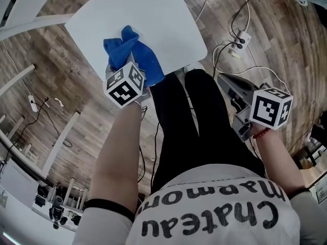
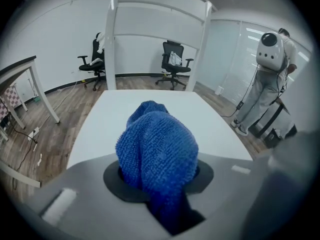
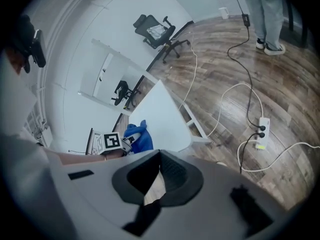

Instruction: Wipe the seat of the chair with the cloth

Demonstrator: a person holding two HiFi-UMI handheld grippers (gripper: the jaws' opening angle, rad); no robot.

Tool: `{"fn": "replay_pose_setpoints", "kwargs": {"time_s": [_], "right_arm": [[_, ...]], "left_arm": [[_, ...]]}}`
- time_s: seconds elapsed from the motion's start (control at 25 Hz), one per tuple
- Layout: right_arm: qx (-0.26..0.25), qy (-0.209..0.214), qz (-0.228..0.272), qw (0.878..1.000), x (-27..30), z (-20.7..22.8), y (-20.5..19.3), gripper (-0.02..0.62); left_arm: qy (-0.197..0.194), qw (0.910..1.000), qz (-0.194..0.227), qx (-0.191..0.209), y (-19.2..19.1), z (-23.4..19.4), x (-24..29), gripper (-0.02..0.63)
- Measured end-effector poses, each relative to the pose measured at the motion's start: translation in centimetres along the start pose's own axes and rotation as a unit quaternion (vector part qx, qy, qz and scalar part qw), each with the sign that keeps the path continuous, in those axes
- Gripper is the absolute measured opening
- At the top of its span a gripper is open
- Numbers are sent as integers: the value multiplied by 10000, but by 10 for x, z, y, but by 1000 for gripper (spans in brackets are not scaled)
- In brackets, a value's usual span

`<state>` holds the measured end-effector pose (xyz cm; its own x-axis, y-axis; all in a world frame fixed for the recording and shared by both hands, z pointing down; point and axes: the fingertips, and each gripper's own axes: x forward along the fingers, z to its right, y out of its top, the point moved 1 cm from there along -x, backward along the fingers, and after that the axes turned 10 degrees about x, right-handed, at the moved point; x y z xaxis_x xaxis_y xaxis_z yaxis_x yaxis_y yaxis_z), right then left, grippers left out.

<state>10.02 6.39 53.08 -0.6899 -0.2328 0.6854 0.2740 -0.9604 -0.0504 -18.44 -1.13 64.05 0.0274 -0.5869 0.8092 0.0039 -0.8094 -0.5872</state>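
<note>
The white chair seat [image 1: 153, 19] fills the upper middle of the head view. A bunched blue cloth [image 1: 137, 52] lies on its near edge, and my left gripper [image 1: 124, 70] is shut on it, with its marker cube just behind. In the left gripper view the cloth [image 2: 157, 149] bulges up from between the jaws, with the bare seat [image 2: 215, 124] stretching ahead. My right gripper [image 1: 222, 79] hangs off to the right over the floor, away from the seat, its dark jaws together and holding nothing. The right gripper view shows the seat [image 3: 165, 114] and the cloth [image 3: 140, 139] from the side.
My legs in black trousers [image 1: 204, 116] stand right against the seat's near edge. A power strip [image 1: 244, 37] with white cables lies on the wood floor to the right. Two office chairs [image 2: 172, 64] and white frame posts stand beyond; another person [image 2: 272, 79] stands at far right.
</note>
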Motion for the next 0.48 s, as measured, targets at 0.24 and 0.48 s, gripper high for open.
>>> {"fn": "replay_pose_setpoints", "kwargs": {"time_s": [0.24,0.48], "right_arm": [[303,-42,374,9988,-30,31,14,12],[685,-58,777,9946,-59,58,19,12]], "left_arm": [[-249,9992,-42,310,18,63,15,129],[-459,9979,-55,449,37,115,29,129]]}}
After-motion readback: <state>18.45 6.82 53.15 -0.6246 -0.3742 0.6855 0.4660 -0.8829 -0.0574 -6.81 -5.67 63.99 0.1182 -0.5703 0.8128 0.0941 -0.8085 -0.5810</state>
